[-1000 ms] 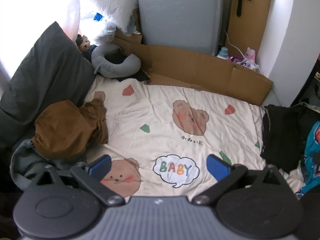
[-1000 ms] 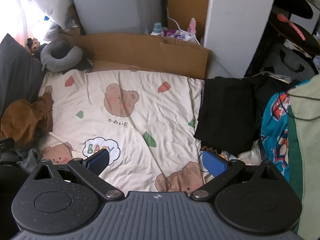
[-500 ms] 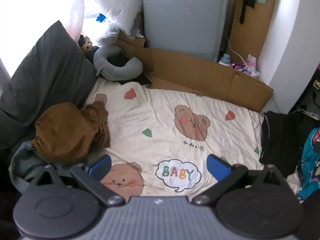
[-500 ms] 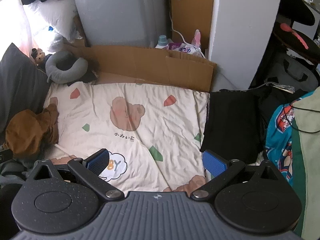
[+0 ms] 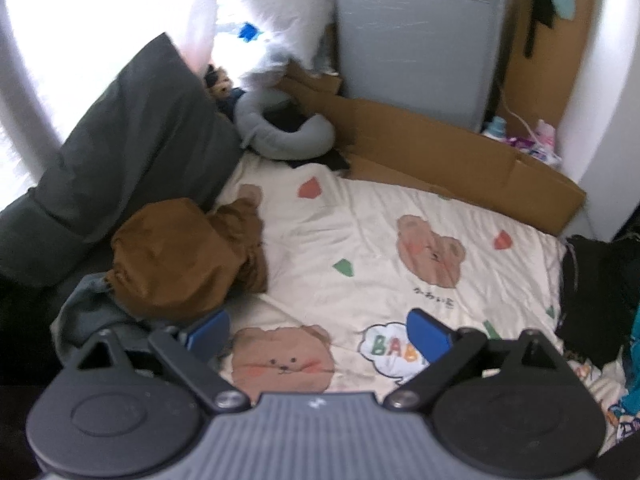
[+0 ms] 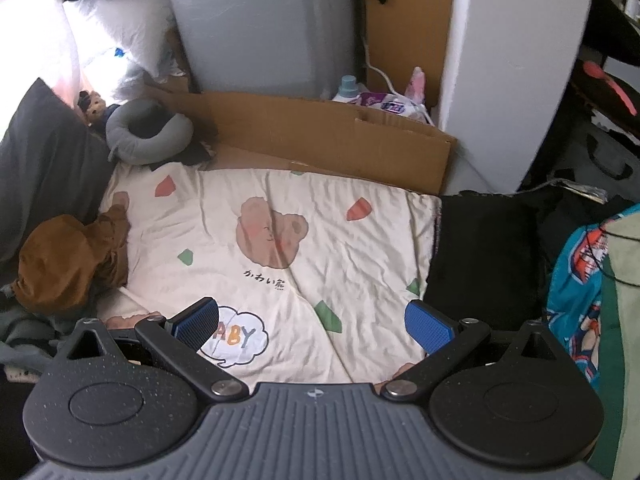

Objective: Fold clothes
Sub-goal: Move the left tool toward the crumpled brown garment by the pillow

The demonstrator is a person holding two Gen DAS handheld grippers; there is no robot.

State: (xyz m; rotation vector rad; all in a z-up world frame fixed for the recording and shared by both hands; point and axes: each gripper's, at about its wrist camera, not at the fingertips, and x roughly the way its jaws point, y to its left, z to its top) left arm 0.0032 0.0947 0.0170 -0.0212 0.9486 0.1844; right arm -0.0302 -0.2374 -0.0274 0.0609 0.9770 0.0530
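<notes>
**Both grippers wide open over the bear blanket, holding nothing**

The left gripper (image 5: 318,330) has its jaws spread far apart with nothing between them. The right gripper (image 6: 316,322) is the same: wide apart and bare. Both hang above the bear blanket (image 5: 372,248), the cream one with bear faces and a "BABY" bubble, spread out flat.

The clothes sit at the blanket's edges. On its left edge is a brown garment (image 5: 180,256), all bunched up in a lump, not folded. It rests partly on the blanket and partly on some grey-green cloth (image 5: 86,320) beside it. On the blanket's right edge is a black garment (image 6: 484,260). From the right wrist view it looks flat with straight sides, so it may be folded already, or only laid out; I cannot be sure. Past that, farther right of the blanket, is a teal printed cloth (image 6: 580,276) next to something pale green.

So I judge the brown one needs folding, and the black one could be done or not.

Hard to see: the black garment is so dark that no creases show. The teal cloth is cut off by the picture edge. The grey-green cloth is half hidden under the brown lump and the gripper body. The left wrist view is a bit blurry. Behind the blanket are cardboard (image 6: 328,136) and a grey neck pillow (image 6: 148,132).
</notes>
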